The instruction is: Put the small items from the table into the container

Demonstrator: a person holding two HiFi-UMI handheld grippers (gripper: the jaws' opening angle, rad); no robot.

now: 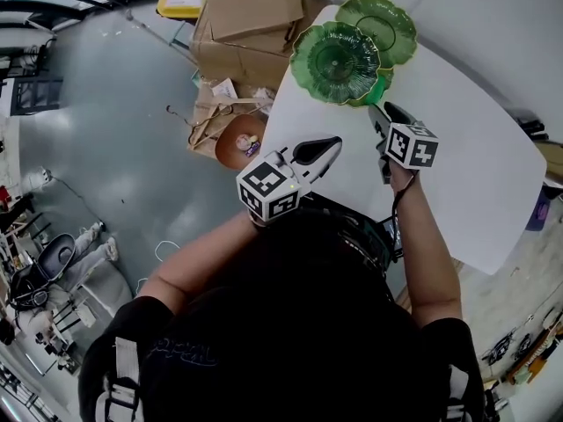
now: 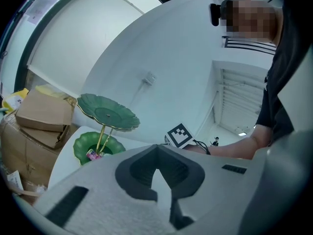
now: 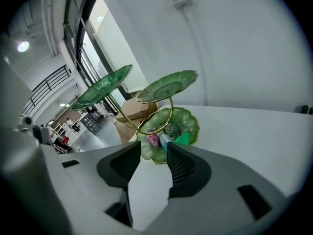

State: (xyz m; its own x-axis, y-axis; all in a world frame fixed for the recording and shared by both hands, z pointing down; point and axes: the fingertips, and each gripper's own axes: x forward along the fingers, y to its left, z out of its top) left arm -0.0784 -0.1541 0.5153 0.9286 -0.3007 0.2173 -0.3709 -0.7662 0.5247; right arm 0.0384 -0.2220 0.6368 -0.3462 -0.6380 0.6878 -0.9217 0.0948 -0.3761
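A green tiered stand (image 1: 336, 60) of glossy, scallop-edged leaf dishes carried on thin gold wire stems is set on the white table (image 1: 457, 165), directly ahead of both grippers. Two flat upper dishes are spread above a deeper lowest dish (image 3: 194, 126). In that bowl, just beyond the tips of the right gripper (image 3: 153, 151), three small things are seen lying together: a pink wrapped sweet (image 3: 152, 140), a bluish stick-shaped item (image 3: 164, 139) and a bright green item (image 3: 183, 138). The bluish one lies closest to the right-hand tip, but whether it is touched cannot be told. The right gripper is pointed down at the bowl with its jaws held wide apart. Nothing is gripped — only bare tabletop is shown in the gap between the dark ribbed pads. The left gripper (image 2: 156, 148) is held nearly level and further back from the stand, which is seen ahead of it and to its left. Its jaws are brought together at the tips, with only a thin sliver of table visible lower down between the pads — nothing is held there. Brown cardboard boxes (image 1: 255, 16) are stacked on the floor beyond the stand, to the left of both grippers.
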